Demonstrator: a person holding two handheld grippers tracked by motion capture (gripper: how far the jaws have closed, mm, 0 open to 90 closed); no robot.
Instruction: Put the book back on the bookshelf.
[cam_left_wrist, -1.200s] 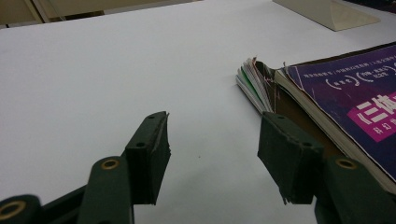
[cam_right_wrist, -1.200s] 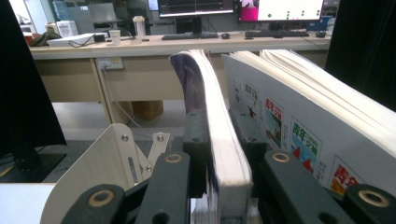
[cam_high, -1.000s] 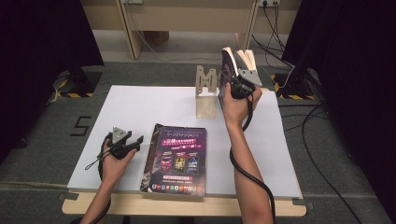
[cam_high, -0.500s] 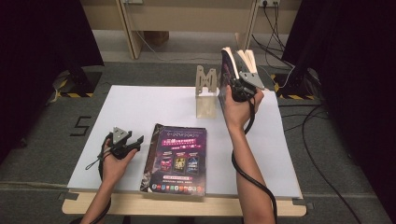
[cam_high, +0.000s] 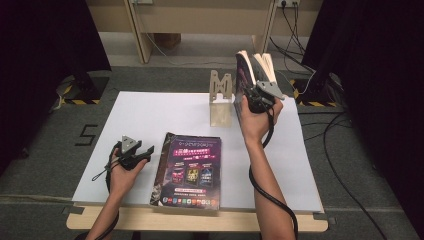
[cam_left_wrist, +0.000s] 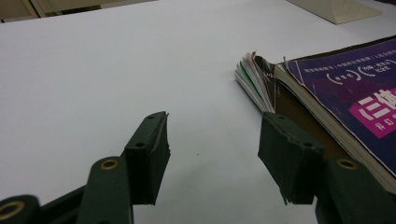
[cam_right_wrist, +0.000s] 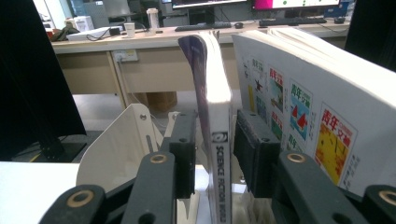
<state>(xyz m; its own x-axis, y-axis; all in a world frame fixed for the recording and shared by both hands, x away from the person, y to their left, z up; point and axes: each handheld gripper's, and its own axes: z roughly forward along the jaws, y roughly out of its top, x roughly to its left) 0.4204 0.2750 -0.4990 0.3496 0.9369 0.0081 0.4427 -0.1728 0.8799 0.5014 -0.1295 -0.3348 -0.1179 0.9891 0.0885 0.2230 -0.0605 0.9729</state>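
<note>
The right gripper (cam_high: 256, 95) has just been opening its jaws. A second ago they squeezed the thin purple book (cam_right_wrist: 212, 140) that stands on its edge by the white bookend (cam_high: 220, 98). Now there is a little gap on each side of the book's spine, and the book stands between the jaws with the pads (cam_right_wrist: 252, 149) off it. The book leans a bit more toward the white magazine (cam_right_wrist: 303, 107) beside it. The right hand (cam_high: 254, 120) has hardly moved.
</note>
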